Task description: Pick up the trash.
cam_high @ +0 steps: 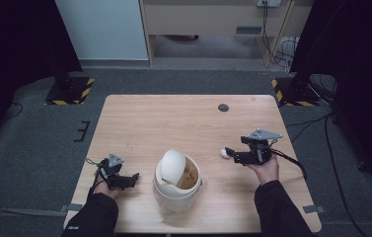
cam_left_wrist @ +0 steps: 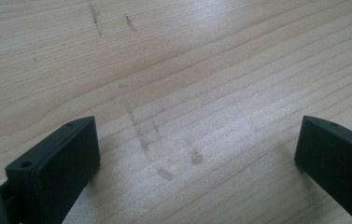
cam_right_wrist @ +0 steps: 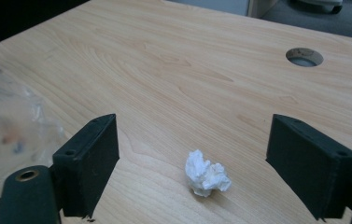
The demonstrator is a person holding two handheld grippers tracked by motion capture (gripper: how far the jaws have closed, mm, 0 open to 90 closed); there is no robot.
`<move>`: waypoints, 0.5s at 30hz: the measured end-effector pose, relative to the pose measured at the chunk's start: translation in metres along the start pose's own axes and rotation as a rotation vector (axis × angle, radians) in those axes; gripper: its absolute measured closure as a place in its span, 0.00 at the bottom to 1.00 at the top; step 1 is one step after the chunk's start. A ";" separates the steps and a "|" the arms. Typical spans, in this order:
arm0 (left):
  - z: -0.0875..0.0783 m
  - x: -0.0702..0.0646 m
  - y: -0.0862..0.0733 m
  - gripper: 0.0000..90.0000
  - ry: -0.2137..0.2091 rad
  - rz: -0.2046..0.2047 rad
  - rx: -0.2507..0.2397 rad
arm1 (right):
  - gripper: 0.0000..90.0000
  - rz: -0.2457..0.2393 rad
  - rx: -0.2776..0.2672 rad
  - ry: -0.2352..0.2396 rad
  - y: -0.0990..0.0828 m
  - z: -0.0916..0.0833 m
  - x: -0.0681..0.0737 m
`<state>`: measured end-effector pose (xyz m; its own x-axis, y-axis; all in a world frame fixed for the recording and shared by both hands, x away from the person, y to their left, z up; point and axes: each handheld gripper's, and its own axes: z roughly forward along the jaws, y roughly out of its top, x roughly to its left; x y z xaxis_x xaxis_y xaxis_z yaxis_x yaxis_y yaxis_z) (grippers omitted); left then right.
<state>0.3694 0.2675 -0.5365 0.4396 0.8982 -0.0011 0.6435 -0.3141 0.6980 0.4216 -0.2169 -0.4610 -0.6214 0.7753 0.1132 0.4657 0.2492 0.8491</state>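
Right gripper (cam_right_wrist: 192,163) open, jaws astride crumpled paper ball (cam_right_wrist: 206,173), not touching; white lidded bin (cam_high: 176,180) nearby; left gripper (cam_left_wrist: 197,154) open above bare table (cam_left_wrist: 187,70).

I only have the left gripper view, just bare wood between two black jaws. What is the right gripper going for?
Observer: A crumpled white paper wad lies on the table between the right gripper's open jaws, untouched.
Operator: Anything else on the table?
Observer: A white swing-lid bin stands near the front edge, between the two hands, its lid tipped open.
Operator: Where is my left gripper relative to it?
Observer: The left gripper sits just left of the bin, jaws pointing toward it, apart from it.
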 end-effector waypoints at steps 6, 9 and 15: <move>0.000 0.000 0.000 0.00 0.000 0.002 0.001 | 0.25 -0.001 0.041 -0.016 -0.004 0.011 -0.005; 0.000 0.000 0.000 0.00 0.000 0.002 0.001 | 0.26 -0.007 0.057 -0.023 -0.006 0.015 -0.005; 0.000 0.000 0.000 0.00 0.000 0.001 0.001 | 0.27 -0.023 0.114 -0.040 -0.010 0.032 -0.004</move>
<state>0.3695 0.2675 -0.5365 0.4405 0.8977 -0.0001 0.6434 -0.3156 0.6975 0.4396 -0.2039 -0.4861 -0.6083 0.7905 0.0715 0.5212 0.3299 0.7871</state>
